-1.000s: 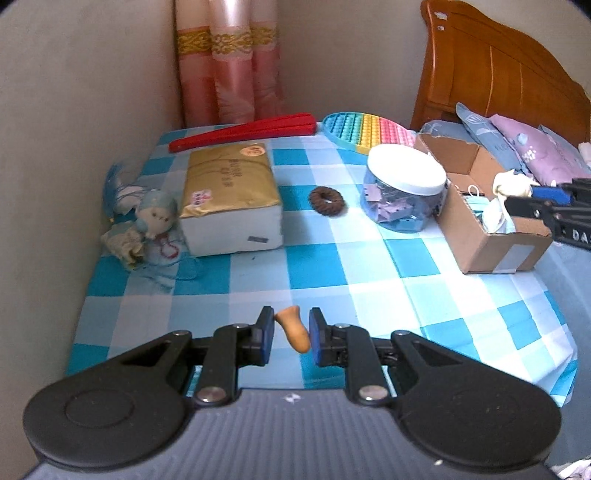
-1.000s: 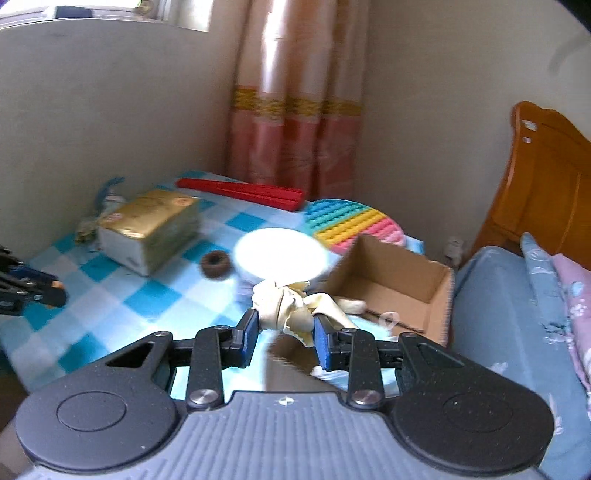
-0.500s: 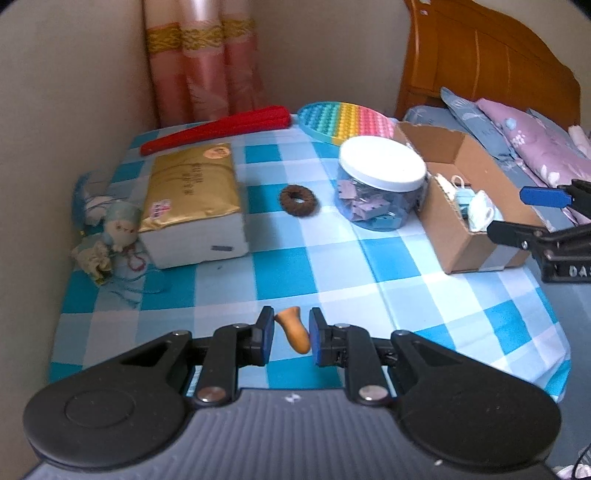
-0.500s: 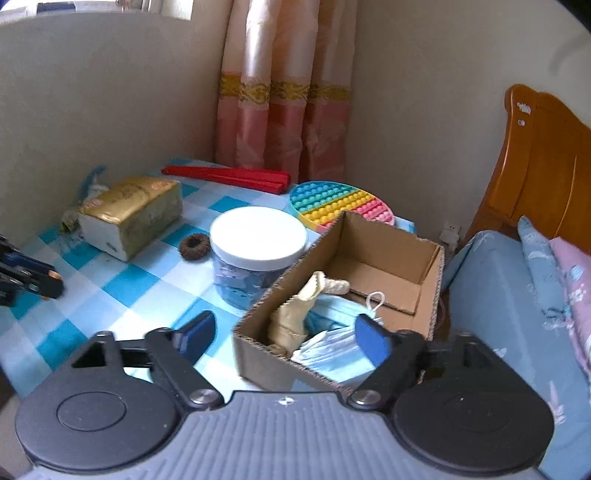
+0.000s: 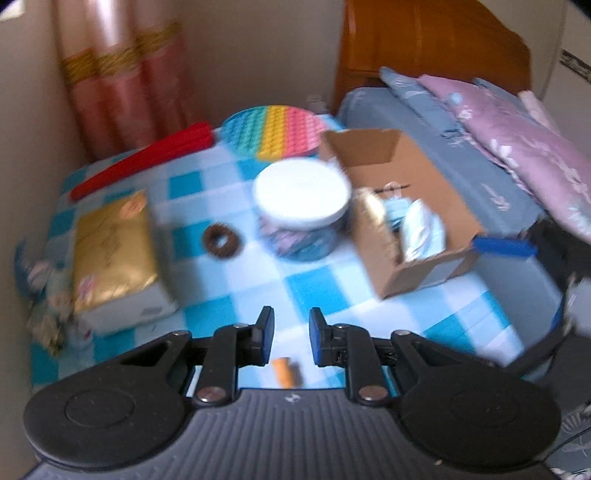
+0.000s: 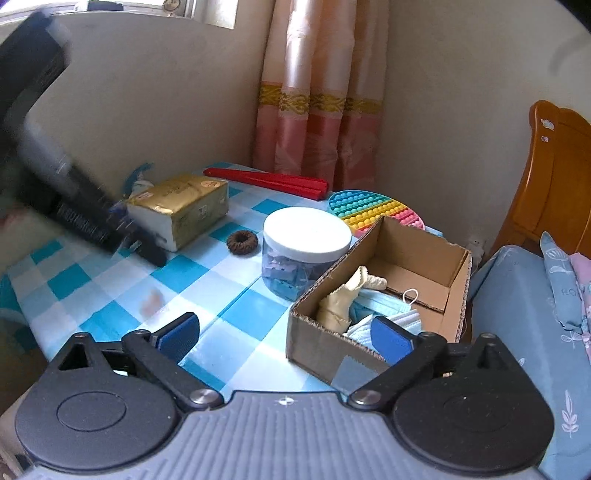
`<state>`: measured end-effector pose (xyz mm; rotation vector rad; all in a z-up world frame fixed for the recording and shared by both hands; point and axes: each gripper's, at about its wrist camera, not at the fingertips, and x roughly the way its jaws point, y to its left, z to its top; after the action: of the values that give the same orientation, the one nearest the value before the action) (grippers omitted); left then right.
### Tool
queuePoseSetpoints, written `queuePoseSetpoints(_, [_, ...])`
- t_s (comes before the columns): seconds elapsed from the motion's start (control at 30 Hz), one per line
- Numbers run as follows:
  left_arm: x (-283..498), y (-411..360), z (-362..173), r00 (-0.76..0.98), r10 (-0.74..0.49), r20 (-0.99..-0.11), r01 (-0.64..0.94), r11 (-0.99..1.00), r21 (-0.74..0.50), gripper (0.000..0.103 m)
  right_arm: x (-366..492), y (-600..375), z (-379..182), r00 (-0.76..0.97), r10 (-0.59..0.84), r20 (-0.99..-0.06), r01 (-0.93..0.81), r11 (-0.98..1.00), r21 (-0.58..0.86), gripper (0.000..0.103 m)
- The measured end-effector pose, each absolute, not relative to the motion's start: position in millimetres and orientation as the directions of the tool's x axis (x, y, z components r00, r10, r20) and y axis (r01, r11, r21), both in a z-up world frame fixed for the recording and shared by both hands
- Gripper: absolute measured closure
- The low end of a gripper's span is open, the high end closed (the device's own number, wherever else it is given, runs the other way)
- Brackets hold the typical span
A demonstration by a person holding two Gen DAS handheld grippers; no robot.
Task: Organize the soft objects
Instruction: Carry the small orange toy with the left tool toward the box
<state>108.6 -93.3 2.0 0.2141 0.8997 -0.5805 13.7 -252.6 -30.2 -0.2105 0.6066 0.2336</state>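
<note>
one jar (image 6: 306, 251), one cardboard box (image 6: 417, 258), one hair tie (image 6: 242, 241)

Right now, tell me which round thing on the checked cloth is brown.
The ring-shaped hair tie, between the gold tissue pack and the white-lidded jar. The jar is clear and white-lidded; the pop mat is rainbow-striped.

Daylight fills the room, soft and even, entering from a window (image 6: 140, 9) at eleven o'clock in the right wrist view. The curtain (image 6: 317, 92) shines with pale vertical glare. The jar's white lid (image 6: 306, 234) is nearly blown out. Shadows on the checked tablecloth (image 6: 240, 317) are faint. The left wrist view is motion-blurred throughout; the cardboard box (image 5: 417, 210) smears. Both fisheye views bend straight lines and darken at the corners.
</note>
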Motion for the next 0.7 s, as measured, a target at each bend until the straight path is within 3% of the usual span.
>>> queuePoseSetpoints(0.23, [141,-136,23,0.442,-0.437,-0.783,0.640,0.766,-0.066,0.084,2,-255,-35,0.797,0.180,-0.577,-0.285,0.954,-0.096,0.001])
queuePoseSetpoints(0.43, [140,-123,-2,0.458,-0.385,-0.801,0.580,0.812,-0.060,0.073,-5,-263,-34,0.807,0.199,-0.556,-0.270,0.962,-0.048,0.000])
queuePoseSetpoints(0.7, [117,-76,-58,0.510,-0.280,-0.813,0.397,0.915,-0.066,0.073,-7,-258,-37,0.793,0.223,-0.567,-0.293,0.956,-0.035,0.000])
